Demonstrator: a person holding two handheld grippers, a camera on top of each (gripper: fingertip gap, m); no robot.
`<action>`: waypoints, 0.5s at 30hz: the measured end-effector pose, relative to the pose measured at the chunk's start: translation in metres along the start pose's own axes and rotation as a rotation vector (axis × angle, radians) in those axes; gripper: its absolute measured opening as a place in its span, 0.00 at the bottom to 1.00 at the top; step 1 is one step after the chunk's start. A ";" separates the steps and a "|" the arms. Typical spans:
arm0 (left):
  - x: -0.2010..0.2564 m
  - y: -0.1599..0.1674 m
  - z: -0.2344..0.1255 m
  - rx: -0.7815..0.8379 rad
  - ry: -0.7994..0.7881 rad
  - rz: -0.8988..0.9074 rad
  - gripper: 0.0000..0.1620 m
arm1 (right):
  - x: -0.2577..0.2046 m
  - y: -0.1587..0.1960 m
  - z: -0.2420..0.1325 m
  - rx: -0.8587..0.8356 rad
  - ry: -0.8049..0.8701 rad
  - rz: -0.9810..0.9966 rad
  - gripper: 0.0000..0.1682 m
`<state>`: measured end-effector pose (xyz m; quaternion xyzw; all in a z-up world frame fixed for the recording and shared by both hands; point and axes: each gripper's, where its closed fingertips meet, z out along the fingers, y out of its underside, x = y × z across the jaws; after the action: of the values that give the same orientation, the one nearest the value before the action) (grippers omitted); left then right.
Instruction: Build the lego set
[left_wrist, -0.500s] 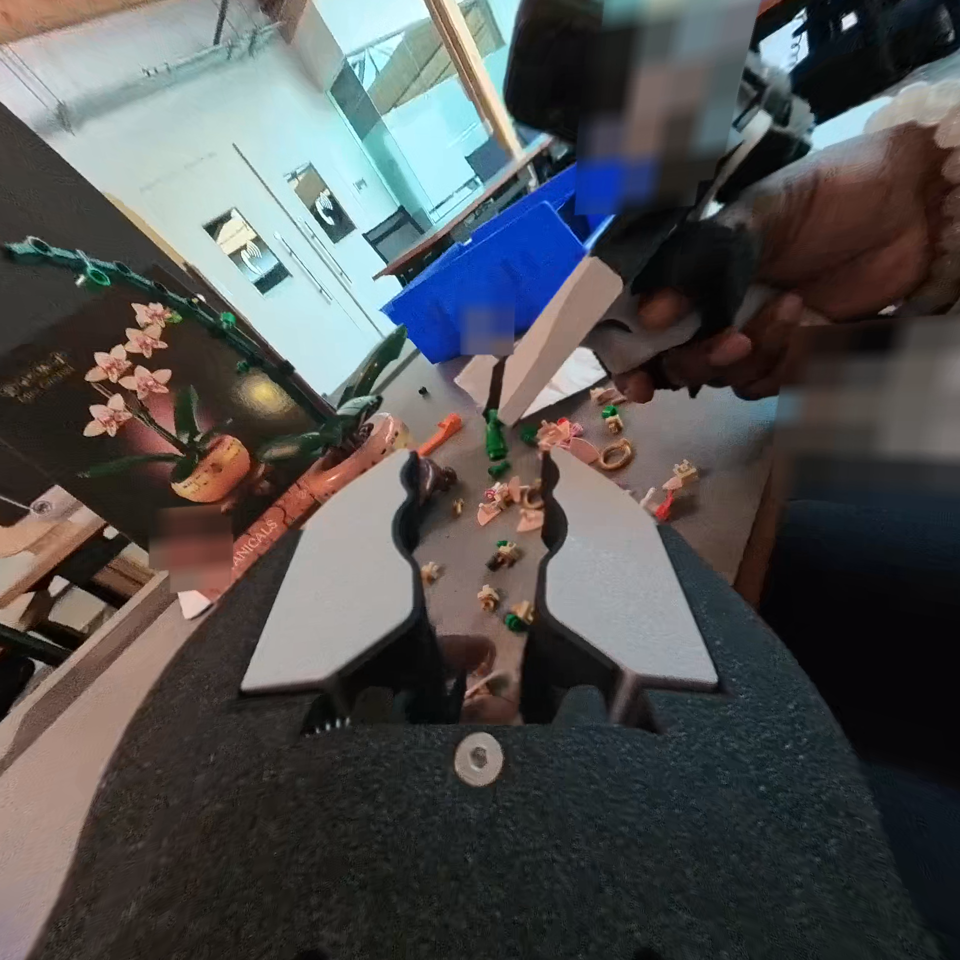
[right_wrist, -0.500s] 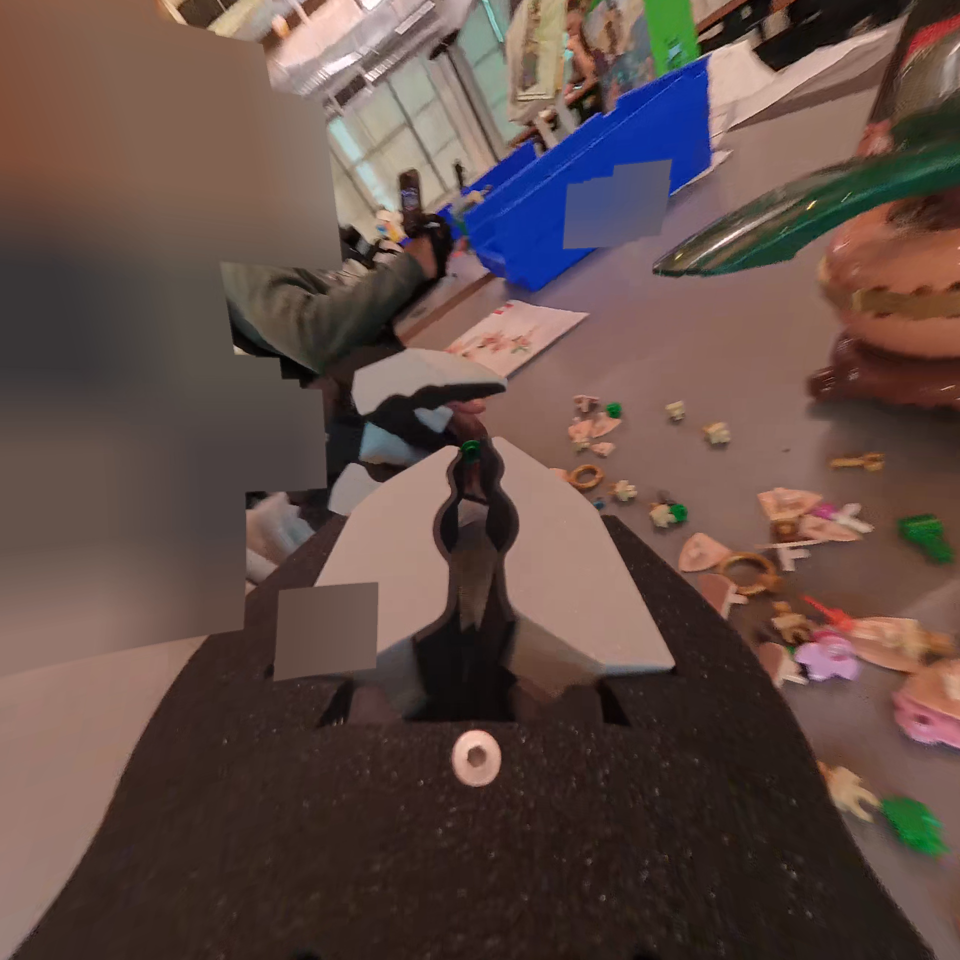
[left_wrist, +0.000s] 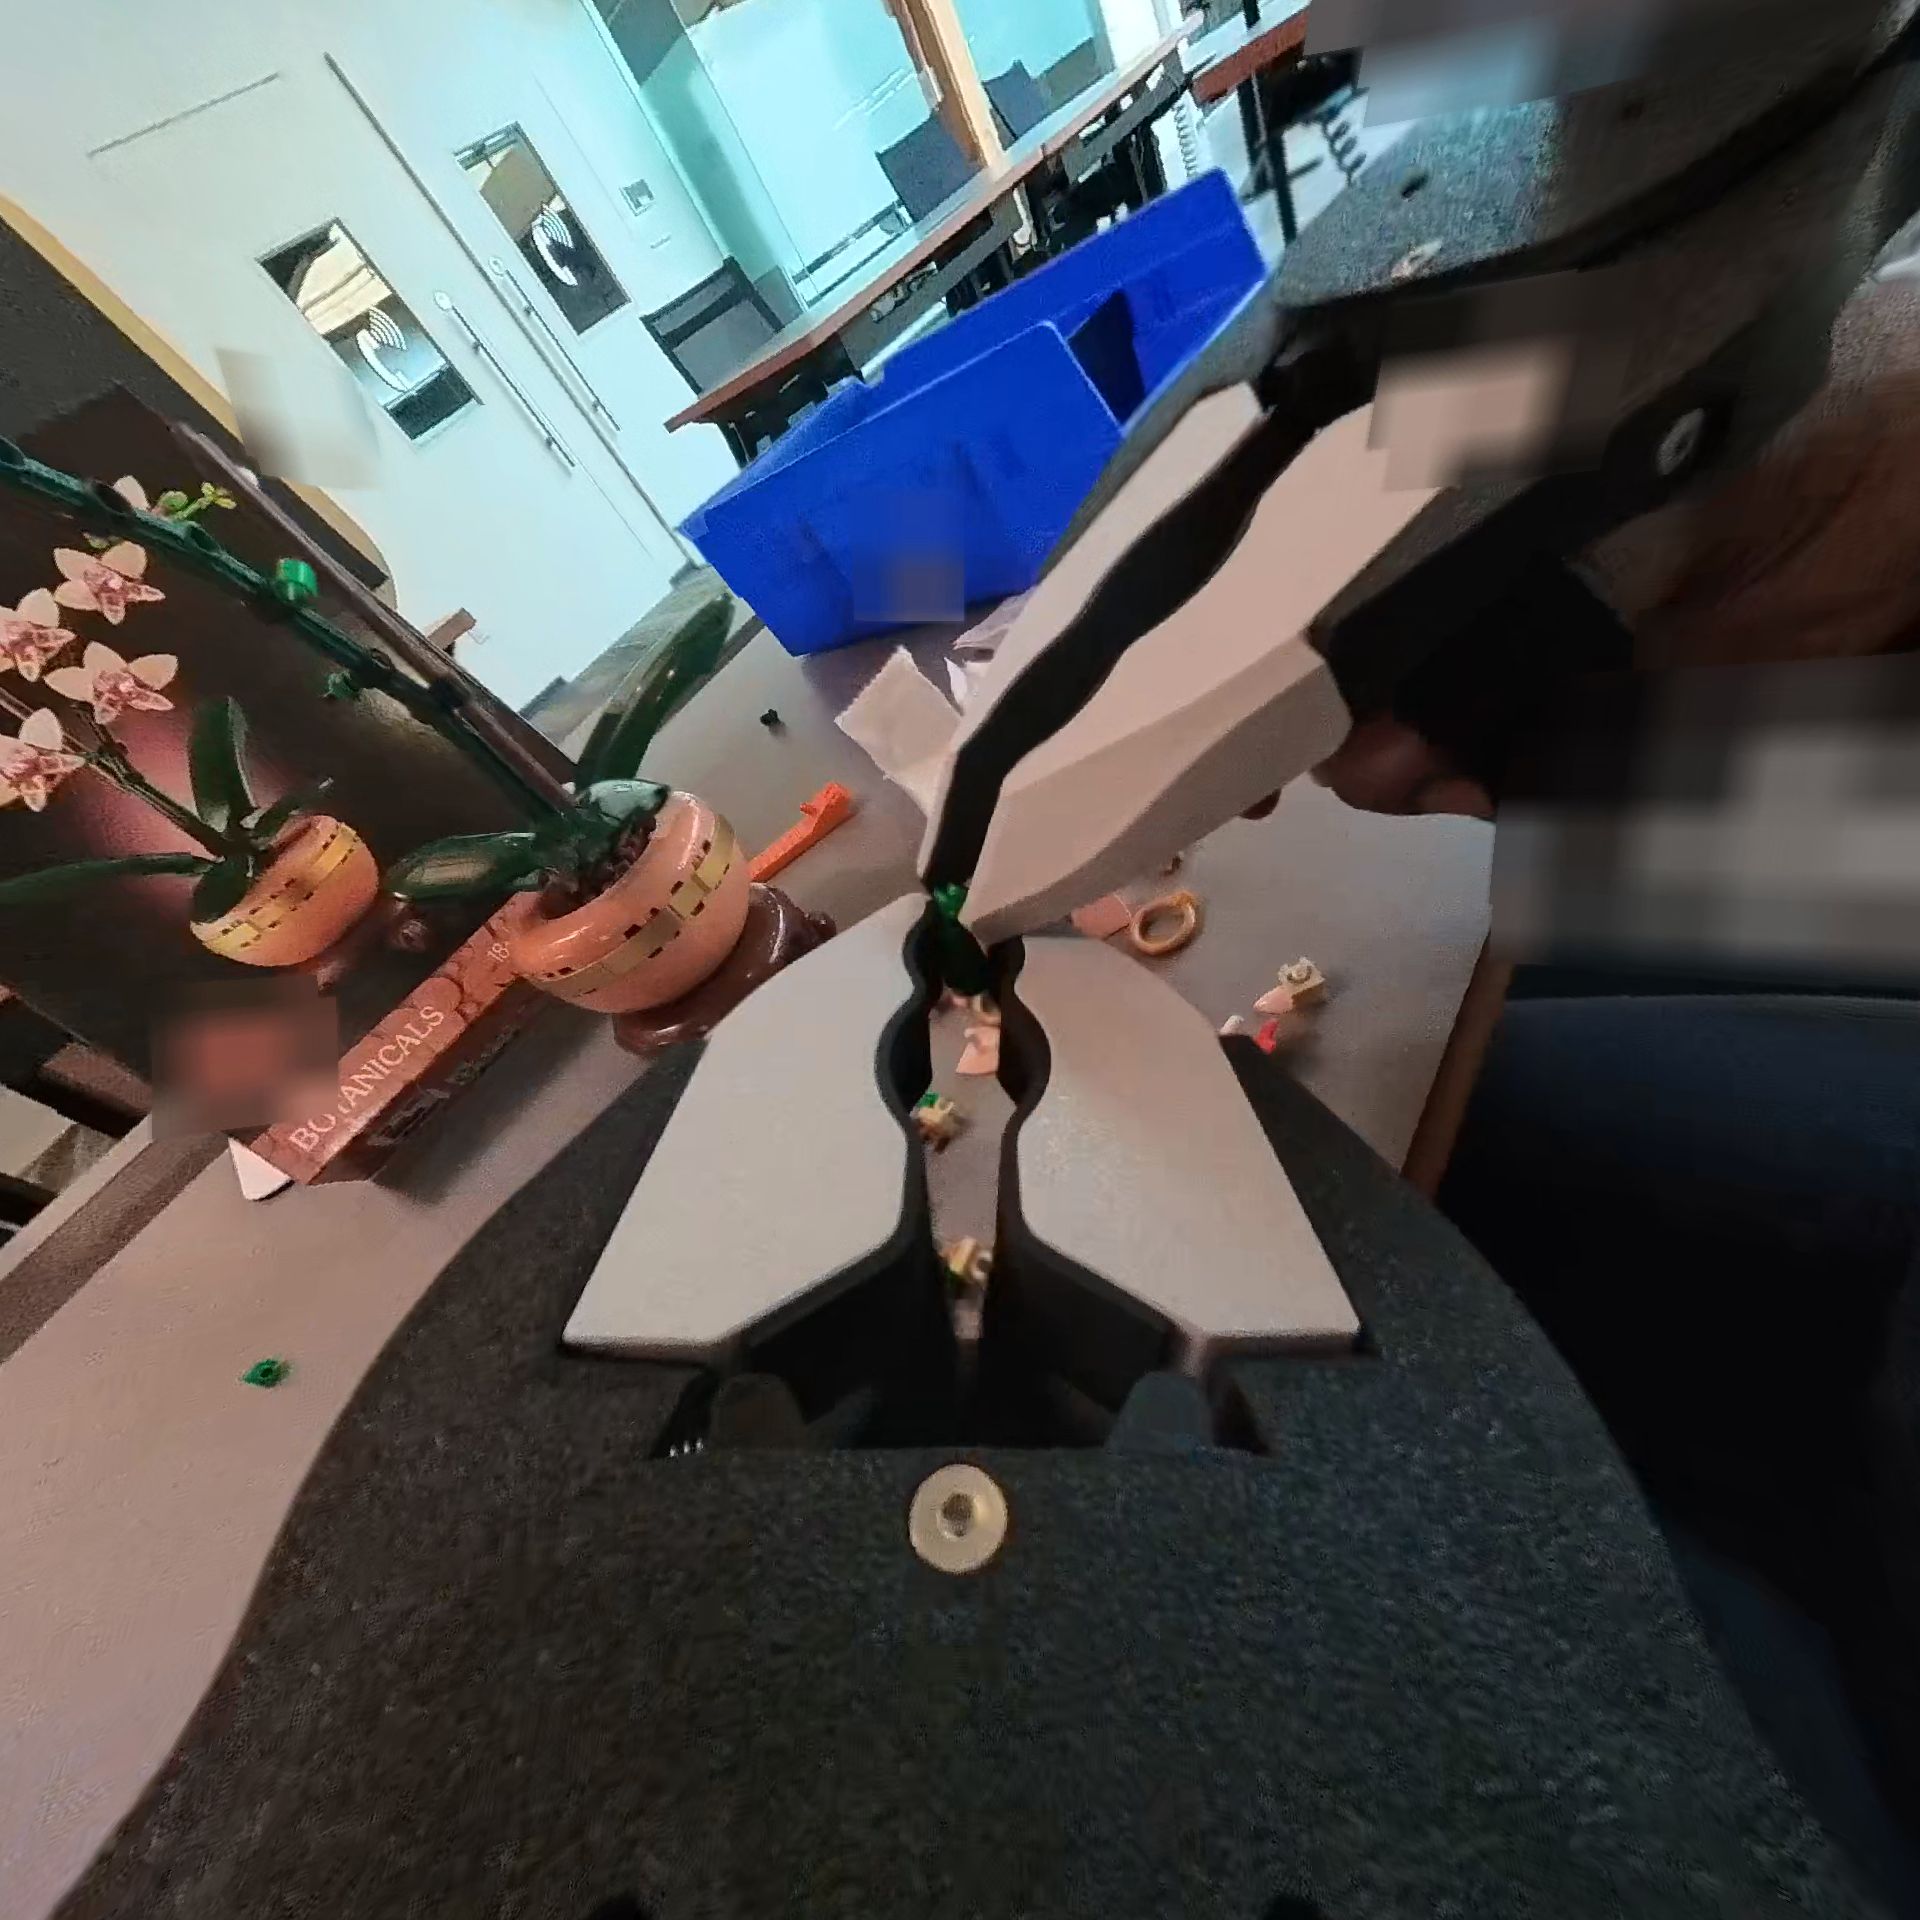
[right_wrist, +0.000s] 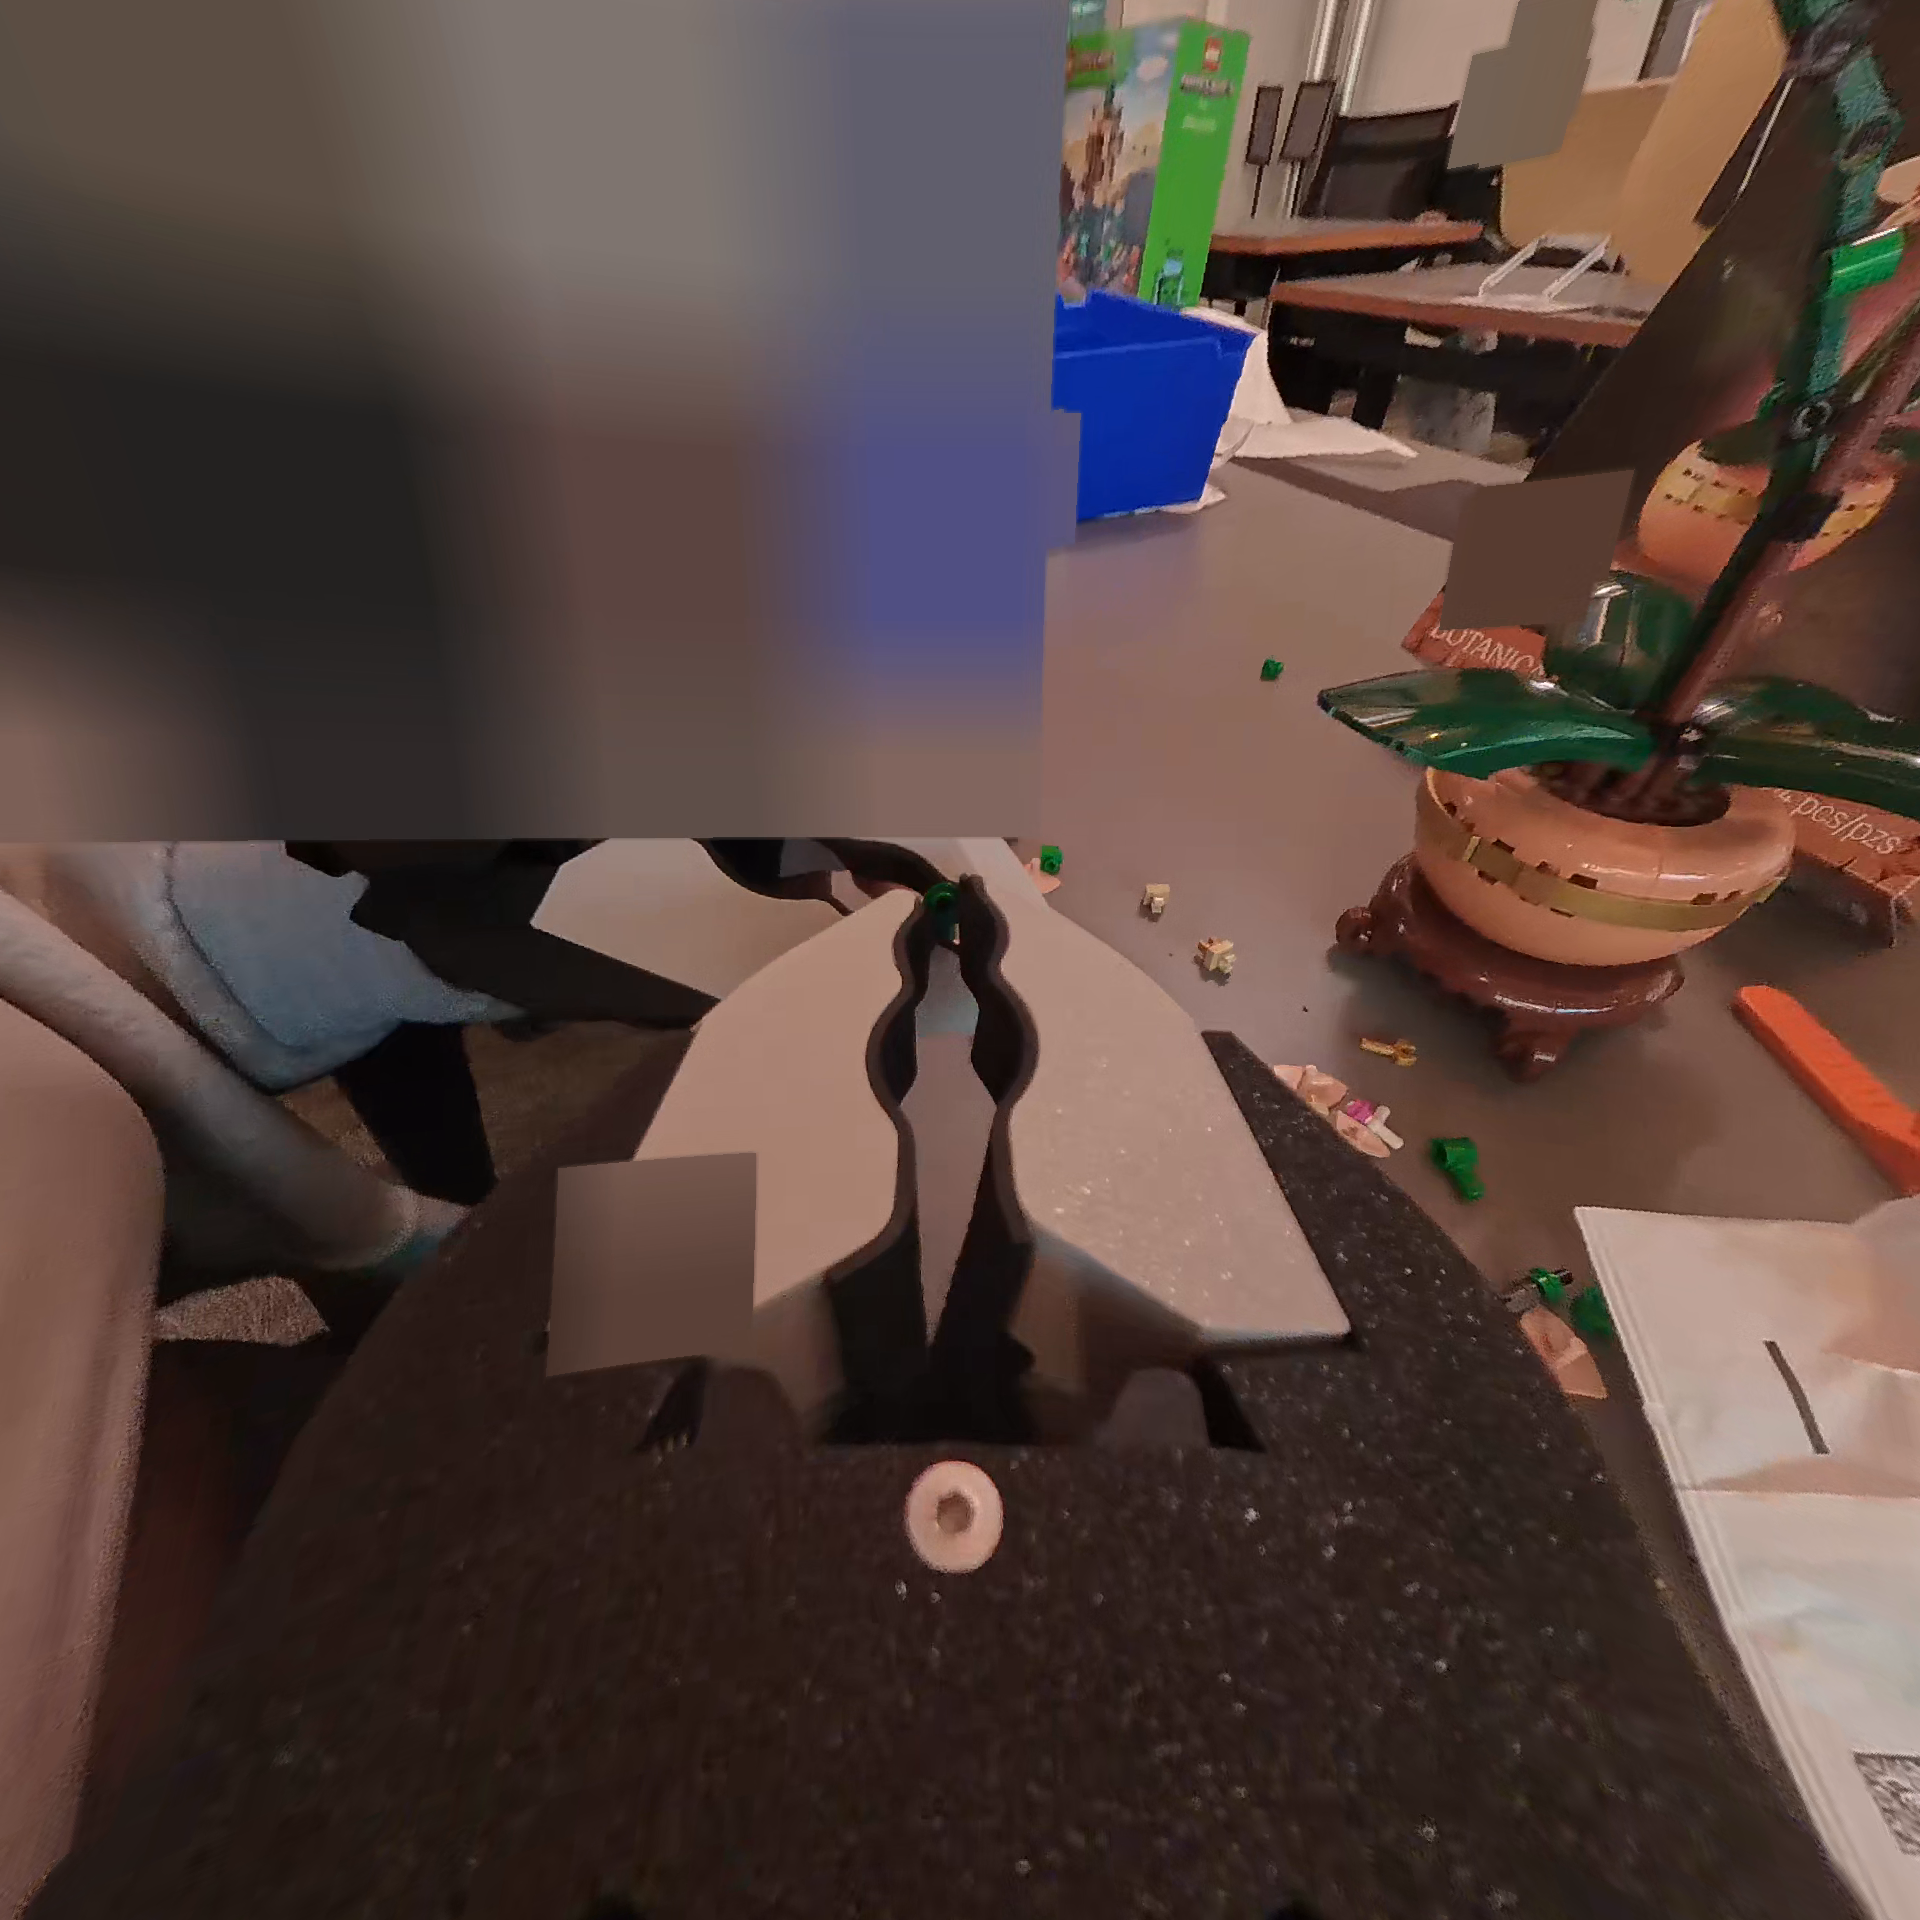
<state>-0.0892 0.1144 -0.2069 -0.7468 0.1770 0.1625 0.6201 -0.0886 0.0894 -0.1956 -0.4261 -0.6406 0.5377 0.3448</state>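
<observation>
Meeting point: the right gripper (left_wrist: 951, 902) comes in from the upper right and its tips touch the tips of the left gripper (left_wrist: 961, 961), above the table.
Right gripper: fingers pinched together on a small green lego piece (right_wrist: 940, 900); only the bright round end shows past the tips.
Left gripper: tips nearly together around a dark green piece (left_wrist: 961, 951); whether they clamp it or merely flank it cannot be told, and whether it is one piece with the bright green bit is unclear.
Between the left fingers: loose tan and green bricks (left_wrist: 935, 1117) on the grey table (left_wrist: 1351, 935), partly hidden by the finger pads.
Just left of the left gripper: a pink lego flowerpot (left_wrist: 644, 914) with dark leaves, its stem cut off by the frame edge.
Beyond the pot: the set's box (left_wrist: 156, 675), half out of view.
Farther ahead: an orange brick separator (left_wrist: 805, 831), then a blue bin (left_wrist: 935, 478).
Right of the right gripper: white paper (right_wrist: 1766, 1455), cropped at the edge.
Holder: the hand behind the right gripper is mostly under mosaic.
</observation>
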 end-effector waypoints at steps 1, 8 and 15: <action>0.000 0.000 0.000 -0.006 -0.003 -0.005 0.04 | 0.000 -0.001 -0.001 0.015 0.003 0.018 0.03; -0.004 0.004 0.002 -0.059 -0.128 0.228 0.04 | 0.002 0.007 -0.001 -0.045 0.036 0.137 0.04; -0.007 0.014 0.003 -0.167 -0.210 0.383 0.04 | 0.003 0.016 0.002 -0.094 0.076 0.132 0.03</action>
<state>-0.1015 0.1159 -0.2163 -0.7274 0.2362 0.3682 0.5288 -0.0891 0.0927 -0.2114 -0.5031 -0.6221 0.5122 0.3122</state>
